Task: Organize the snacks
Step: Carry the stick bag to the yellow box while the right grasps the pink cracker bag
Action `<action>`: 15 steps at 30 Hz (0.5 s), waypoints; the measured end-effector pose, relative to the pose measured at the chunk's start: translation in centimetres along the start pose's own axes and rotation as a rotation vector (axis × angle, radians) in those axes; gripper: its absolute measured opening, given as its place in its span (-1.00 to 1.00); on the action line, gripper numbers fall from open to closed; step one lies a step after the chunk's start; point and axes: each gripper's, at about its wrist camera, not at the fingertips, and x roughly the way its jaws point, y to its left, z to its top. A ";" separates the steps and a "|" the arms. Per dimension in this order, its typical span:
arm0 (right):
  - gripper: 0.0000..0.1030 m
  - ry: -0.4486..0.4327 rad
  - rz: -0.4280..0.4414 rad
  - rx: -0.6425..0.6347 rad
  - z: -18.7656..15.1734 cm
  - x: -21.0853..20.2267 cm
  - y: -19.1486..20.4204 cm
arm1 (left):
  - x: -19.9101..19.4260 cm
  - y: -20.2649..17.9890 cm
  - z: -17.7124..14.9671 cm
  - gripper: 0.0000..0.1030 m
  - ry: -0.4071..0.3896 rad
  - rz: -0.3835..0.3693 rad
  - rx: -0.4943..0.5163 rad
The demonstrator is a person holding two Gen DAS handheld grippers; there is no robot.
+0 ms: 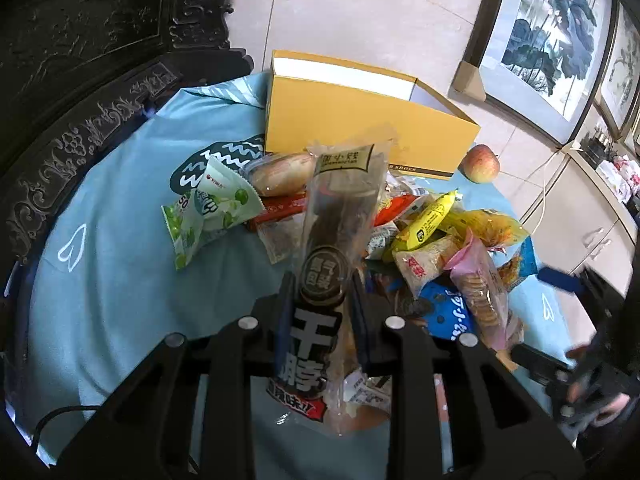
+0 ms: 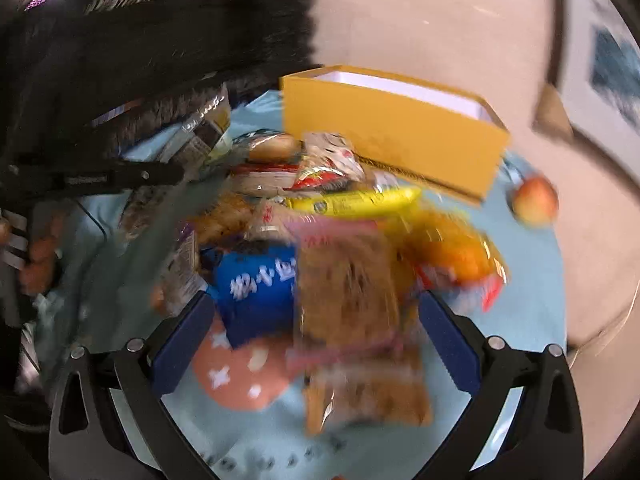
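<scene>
Snack pile [image 1: 420, 240] fronts yellow box [image 1: 360, 128]; left tongs [image 1: 320, 300] clamp dark packet [image 1: 340, 208] (right tongs [image 2: 316, 320] apart).

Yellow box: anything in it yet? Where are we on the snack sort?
Done: nothing visible; what shows of the yellow box interior is bare white wall, its floor hidden. In hand: the left gripper is shut on a long dark bread packet, lifted over the pile. The right gripper is open above the pink biscuit pack. Left: the whole snack pile, plus the apple beside the box.
</scene>
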 end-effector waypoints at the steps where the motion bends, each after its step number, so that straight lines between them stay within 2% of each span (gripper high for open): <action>1: 0.97 0.019 -0.016 -0.020 0.5 0.8 0.0 | -0.2 0.1 0.0 -0.50 -0.002 -0.004 0.000; 7: 0.97 0.157 -0.028 -0.014 0.9 6.0 -2.4 | -0.4 0.4 -0.1 -0.49 -0.005 -0.015 0.000; 8: 0.89 0.174 0.009 0.019 0.6 6.8 -3.0 | -0.2 0.3 0.0 -0.49 -0.003 -0.014 0.004; 9: 0.61 0.180 0.049 0.053 0.3 7.1 -3.5 | -0.1 0.3 0.0 -0.49 0.000 -0.013 0.006; 11: 0.19 0.174 0.006 0.058 0.3 6.9 -3.7 | 0.3 -0.1 0.1 -0.49 0.011 -0.016 0.013; 12: 0.11 0.180 0.005 0.061 0.5 6.8 -3.6 | 0.4 -0.3 0.1 -0.49 0.013 -0.015 0.017; 14: 0.07 0.175 0.045 0.098 0.6 6.1 -3.9 | 0.6 -0.7 0.2 -0.49 0.018 -0.006 0.028; 15: 0.07 0.163 0.024 0.095 0.6 5.6 -3.8 | 0.5 -0.8 0.3 -0.49 0.017 -0.005 0.030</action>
